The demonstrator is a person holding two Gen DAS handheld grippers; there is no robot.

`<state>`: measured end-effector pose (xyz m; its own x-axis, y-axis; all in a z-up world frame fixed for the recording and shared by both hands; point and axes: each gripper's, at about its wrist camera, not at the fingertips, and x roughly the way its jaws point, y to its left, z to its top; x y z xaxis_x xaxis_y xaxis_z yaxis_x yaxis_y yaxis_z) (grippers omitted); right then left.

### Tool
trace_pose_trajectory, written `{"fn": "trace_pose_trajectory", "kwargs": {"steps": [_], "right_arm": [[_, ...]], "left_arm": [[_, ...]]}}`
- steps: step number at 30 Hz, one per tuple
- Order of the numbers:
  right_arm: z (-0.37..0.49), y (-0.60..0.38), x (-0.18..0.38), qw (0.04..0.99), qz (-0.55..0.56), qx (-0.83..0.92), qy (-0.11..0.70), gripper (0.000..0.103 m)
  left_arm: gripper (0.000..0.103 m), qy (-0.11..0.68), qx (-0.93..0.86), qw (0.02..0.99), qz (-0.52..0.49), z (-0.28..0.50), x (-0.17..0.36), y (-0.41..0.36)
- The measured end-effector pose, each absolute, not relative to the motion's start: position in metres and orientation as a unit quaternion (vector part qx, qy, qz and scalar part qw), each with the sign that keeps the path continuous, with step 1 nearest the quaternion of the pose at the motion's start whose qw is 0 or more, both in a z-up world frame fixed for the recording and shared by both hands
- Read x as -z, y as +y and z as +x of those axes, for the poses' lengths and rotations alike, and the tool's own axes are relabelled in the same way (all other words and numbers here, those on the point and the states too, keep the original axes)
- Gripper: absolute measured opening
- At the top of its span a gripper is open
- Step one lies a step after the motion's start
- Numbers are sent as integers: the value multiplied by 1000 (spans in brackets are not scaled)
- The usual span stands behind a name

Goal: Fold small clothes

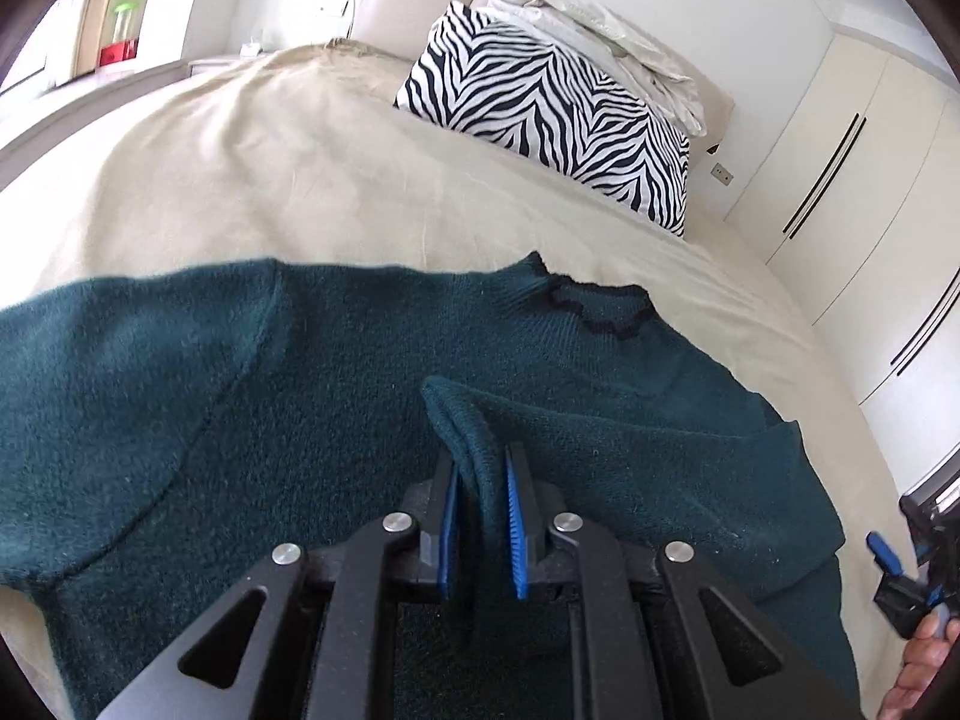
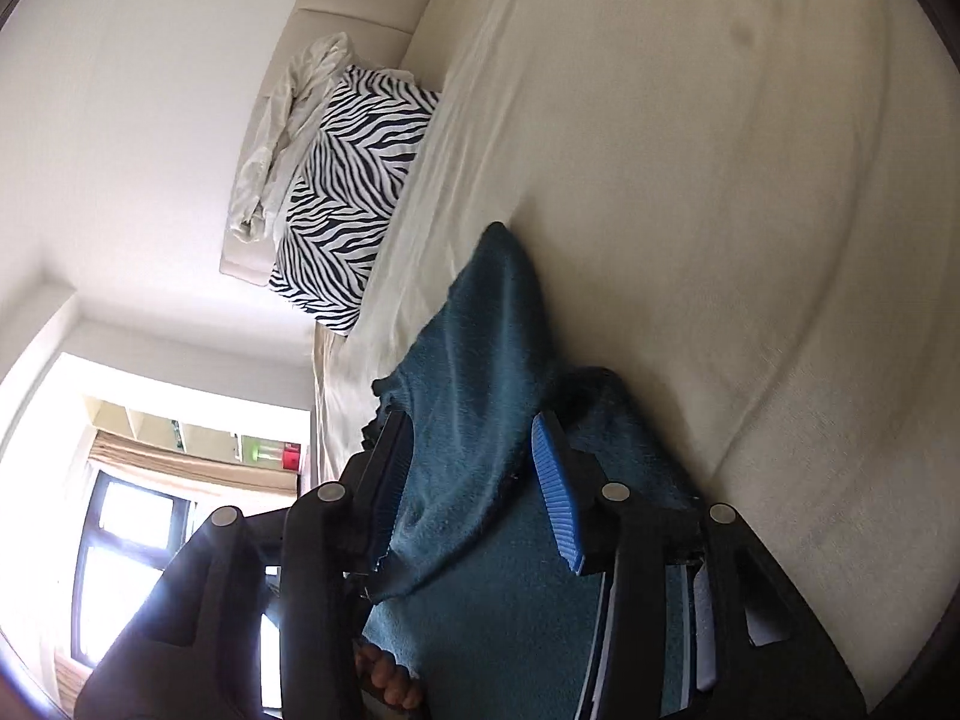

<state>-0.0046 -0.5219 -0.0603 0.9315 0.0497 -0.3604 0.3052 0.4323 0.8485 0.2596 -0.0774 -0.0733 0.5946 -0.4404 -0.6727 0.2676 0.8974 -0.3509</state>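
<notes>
A dark teal sweater [image 1: 300, 390] lies spread on a cream bed cover [image 1: 270, 180], its black-trimmed collar [image 1: 600, 312] toward the pillow. My left gripper [image 1: 480, 462] is shut on a raised fold of the sweater, which fills the narrow gap between its blue pads. At the far right edge of that view my right gripper [image 1: 900, 558] shows beside the sweater's edge. In the right wrist view, which is rolled sideways, my right gripper [image 2: 468, 420] stands open. A lifted part of the sweater [image 2: 468, 330] hangs loosely between its fingers, and the blue pad [image 2: 555, 492] is bare.
A zebra-print pillow [image 1: 540, 108] and crumpled white cloth [image 1: 600, 30] lie at the head of the bed against a padded headboard. White wardrobe doors [image 1: 840, 150] stand to the right. A person's hand [image 1: 918, 672] holds the right gripper. A window [image 2: 132, 540] is at the room's far side.
</notes>
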Motion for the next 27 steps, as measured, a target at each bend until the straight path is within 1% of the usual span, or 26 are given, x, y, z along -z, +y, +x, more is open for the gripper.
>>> {"fn": "trace_pose_trajectory", "kwargs": {"steps": [3, 6, 8, 10, 11, 12, 13, 15, 17, 19, 20, 22, 24, 26, 27], "right_arm": [[25, -519, 34, 850, 493, 41, 180, 41], [76, -520, 24, 855, 475, 11, 209, 43], [111, -526, 37, 844, 478, -6, 242, 43], [132, -540, 62, 826, 493, 23, 272, 42], [136, -548, 72, 820, 506, 22, 268, 30], [134, -555, 77, 819, 515, 20, 253, 22], [130, -562, 79, 819, 524, 20, 235, 22], [116, -574, 76, 821, 532, 43, 203, 26], [98, -585, 77, 821, 534, 72, 186, 26], [84, -582, 70, 822, 535, 73, 180, 28], [78, -575, 63, 833, 519, 74, 175, 31], [69, -562, 48, 853, 492, 60, 163, 47], [64, -542, 42, 865, 475, 26, 159, 58], [74, -523, 51, 870, 446, 22, 208, 65], [82, -516, 62, 870, 427, 32, 243, 61]], "left_arm": [[14, 370, 190, 903, -102, 256, 64, -73], [15, 402, 171, 894, -94, 270, 82, -70], [17, 416, 173, 883, -129, 275, 98, -60], [17, 414, 175, 883, -138, 276, 98, -57], [17, 412, 175, 884, -134, 274, 99, -57], [17, 411, 175, 885, -132, 272, 99, -58], [17, 410, 175, 885, -133, 273, 100, -58], [17, 410, 178, 884, -140, 273, 102, -56], [17, 409, 180, 883, -144, 271, 103, -54], [17, 409, 180, 883, -145, 272, 104, -55], [17, 409, 180, 883, -145, 272, 103, -55], [17, 409, 180, 883, -145, 272, 103, -55], [17, 410, 181, 882, -146, 273, 103, -55], [17, 416, 188, 876, -158, 274, 102, -52], [17, 422, 195, 869, -172, 275, 100, -48]]}}
